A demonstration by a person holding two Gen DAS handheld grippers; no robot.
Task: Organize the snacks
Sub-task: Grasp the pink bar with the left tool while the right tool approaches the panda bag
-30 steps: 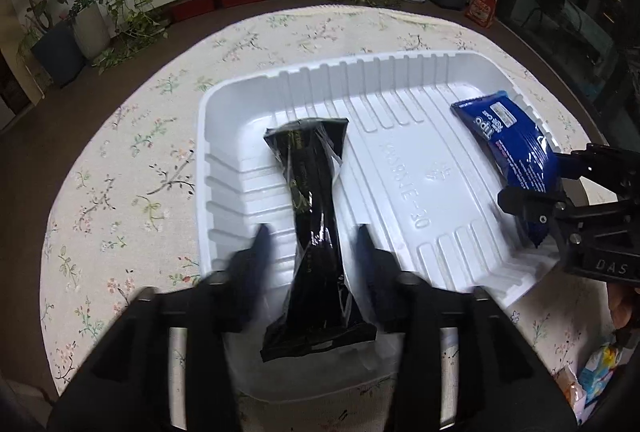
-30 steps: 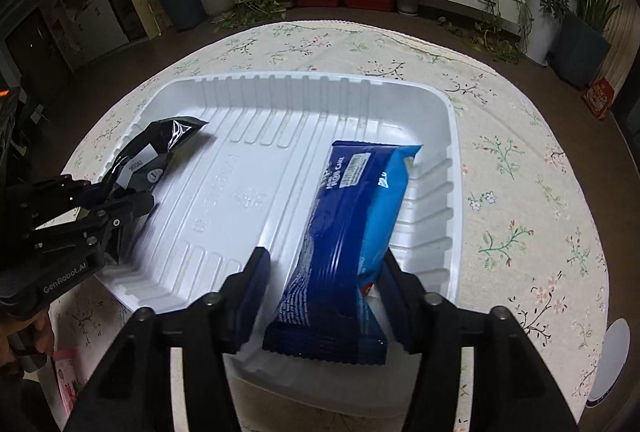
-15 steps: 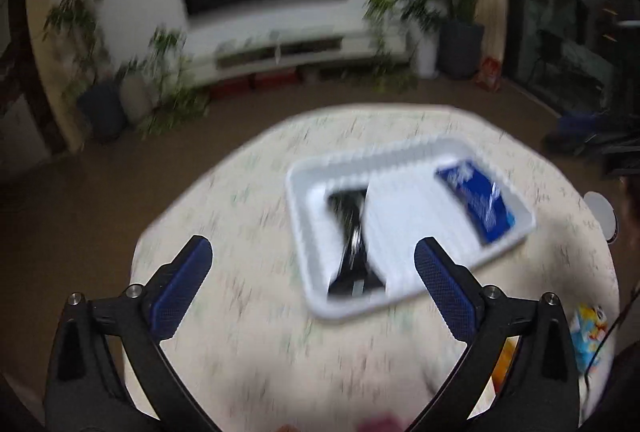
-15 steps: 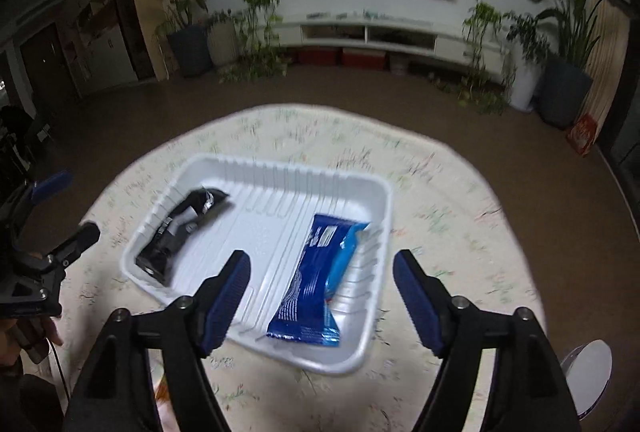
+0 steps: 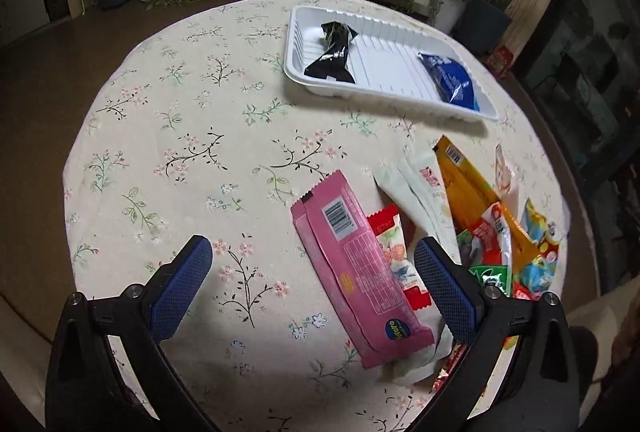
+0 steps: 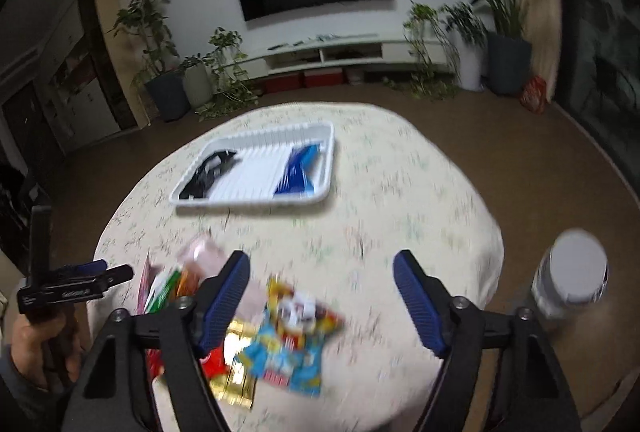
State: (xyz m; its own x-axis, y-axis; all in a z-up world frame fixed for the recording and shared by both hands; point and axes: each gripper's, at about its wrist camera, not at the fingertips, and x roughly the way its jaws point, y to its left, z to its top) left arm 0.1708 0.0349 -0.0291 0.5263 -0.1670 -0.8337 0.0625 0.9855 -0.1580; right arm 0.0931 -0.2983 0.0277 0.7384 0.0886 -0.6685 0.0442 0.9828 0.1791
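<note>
A white ribbed tray (image 5: 384,94) (image 6: 324,168) sits at the far side of the round table. In it lie a black packet (image 5: 334,52) (image 6: 206,172) and a blue packet (image 5: 450,80) (image 6: 298,172). A pile of loose snacks lies near the table's front edge, with a pink packet (image 5: 352,268) on top. My left gripper (image 5: 312,268) is open above the pink packet and touches nothing. My right gripper (image 6: 322,282) is open, its jaws closing, with nothing between them; a colourful light-blue packet (image 6: 292,344) lies below it.
Orange (image 5: 468,188), white (image 5: 416,188) and red-and-green (image 5: 486,244) packets crowd the pile's right side. A white-lidded jar (image 6: 572,278) stands off the table's right edge. A hand (image 6: 36,348) holds the left gripper. Plants and a TV shelf line the far wall.
Both grippers let go of their packets in the tray, opened, and drew back toward the near edge. The black and blue packets stay in the tray; the snack pile has come into view.
</note>
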